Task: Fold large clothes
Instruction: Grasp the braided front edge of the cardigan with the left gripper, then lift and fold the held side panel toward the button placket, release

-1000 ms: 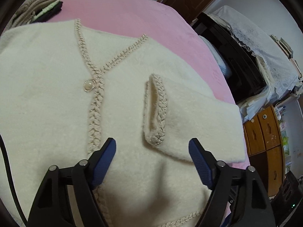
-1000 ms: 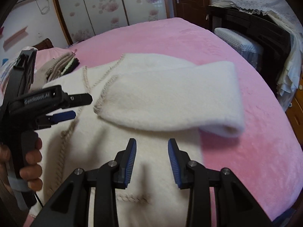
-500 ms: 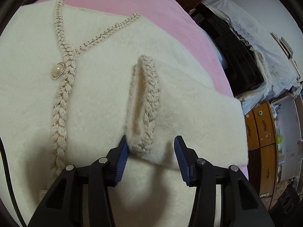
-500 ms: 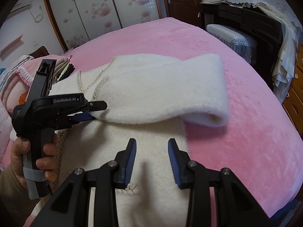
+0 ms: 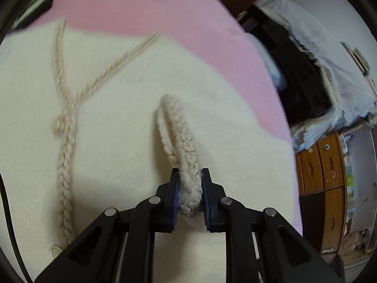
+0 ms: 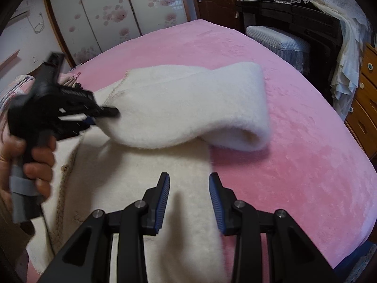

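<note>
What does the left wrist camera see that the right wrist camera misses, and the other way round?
Only the left wrist view shows the left tongs shut on the braided cuff, plus the cardigan's button and braided front trim.

Only the right wrist view shows the open right tongs hovering over the cardigan's body, the hand holding the left tool, the whole sleeve folded across, and the flowered wardrobe doors.

Both show the cream cardigan, the pink bed and the wooden drawers.

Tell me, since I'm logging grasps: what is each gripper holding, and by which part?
The left gripper pinches the cream cardigan's sleeve by its braided cuff. The right gripper is open above the cardigan, holding nothing.
</note>
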The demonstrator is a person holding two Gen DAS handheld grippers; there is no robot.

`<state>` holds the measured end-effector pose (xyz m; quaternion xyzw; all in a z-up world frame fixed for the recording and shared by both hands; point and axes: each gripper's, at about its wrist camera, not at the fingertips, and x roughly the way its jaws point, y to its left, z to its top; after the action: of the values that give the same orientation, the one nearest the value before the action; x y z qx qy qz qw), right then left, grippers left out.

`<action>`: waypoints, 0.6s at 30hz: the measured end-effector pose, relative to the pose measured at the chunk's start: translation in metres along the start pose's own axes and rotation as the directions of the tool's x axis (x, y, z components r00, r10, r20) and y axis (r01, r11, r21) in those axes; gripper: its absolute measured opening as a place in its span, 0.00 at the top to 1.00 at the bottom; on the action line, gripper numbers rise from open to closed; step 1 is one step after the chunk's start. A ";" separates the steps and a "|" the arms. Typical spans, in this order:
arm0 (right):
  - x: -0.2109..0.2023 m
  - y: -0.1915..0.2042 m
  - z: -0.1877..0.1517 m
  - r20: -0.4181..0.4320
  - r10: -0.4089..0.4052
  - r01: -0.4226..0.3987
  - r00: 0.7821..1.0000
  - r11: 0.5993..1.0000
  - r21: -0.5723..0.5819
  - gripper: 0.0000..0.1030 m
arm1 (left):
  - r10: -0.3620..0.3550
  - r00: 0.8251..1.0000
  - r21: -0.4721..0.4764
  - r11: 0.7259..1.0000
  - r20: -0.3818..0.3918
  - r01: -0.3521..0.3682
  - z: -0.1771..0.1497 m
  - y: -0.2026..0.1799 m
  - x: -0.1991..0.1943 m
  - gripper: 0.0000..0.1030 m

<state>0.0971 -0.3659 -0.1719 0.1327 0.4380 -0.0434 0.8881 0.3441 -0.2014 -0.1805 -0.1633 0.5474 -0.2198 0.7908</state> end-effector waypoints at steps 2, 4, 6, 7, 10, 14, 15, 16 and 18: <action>0.003 -0.010 0.002 -0.004 -0.011 0.012 1.000 1.000 0.025 0.66 | -0.012 0.998 0.049 0.999 0.055 0.009 0.014 -0.027 -0.021 0.86; 0.007 -0.020 0.005 -0.006 -0.021 0.021 1.000 0.998 0.056 0.66 | -0.020 0.992 0.083 0.996 0.127 0.010 0.032 -0.053 -0.047 0.86; 0.012 -0.027 0.012 -0.001 -0.014 0.014 1.000 0.996 0.085 0.66 | -0.028 0.982 0.099 0.995 0.189 0.009 0.048 -0.071 -0.069 0.86; 0.015 -0.031 0.017 0.004 -0.010 0.010 1.000 0.995 0.100 0.66 | -0.028 0.976 0.106 0.994 0.217 0.005 0.056 -0.078 -0.078 0.86; 0.027 -0.034 0.032 0.012 0.006 -0.008 1.000 0.992 0.129 0.66 | 0.007 0.943 0.136 0.989 0.331 -0.055 0.076 -0.094 -0.113 0.86; 0.050 -0.029 0.048 -0.006 0.015 -0.014 1.000 0.991 0.135 0.66 | 0.053 0.897 0.130 0.984 0.439 -0.122 0.091 -0.088 -0.155 0.86; 0.057 -0.025 0.051 -0.010 0.017 -0.015 1.000 0.991 0.130 0.66 | 0.064 0.886 0.120 0.984 0.459 -0.133 0.094 -0.084 -0.162 0.86; 0.064 -0.021 0.053 -0.022 0.003 0.000 1.000 0.993 0.117 0.66 | 0.075 0.878 0.108 0.984 0.473 -0.142 0.095 -0.079 -0.170 0.86; 0.076 -0.016 0.058 -0.038 -0.037 0.040 0.999 0.995 0.090 0.66 | 0.104 0.862 0.073 0.984 0.495 -0.161 0.098 -0.056 -0.188 0.86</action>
<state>0.1848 -0.3938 -0.2009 0.1654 0.4541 -0.0781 0.8720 0.3691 -0.1482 0.0311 -0.1311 0.3261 -0.1466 0.9247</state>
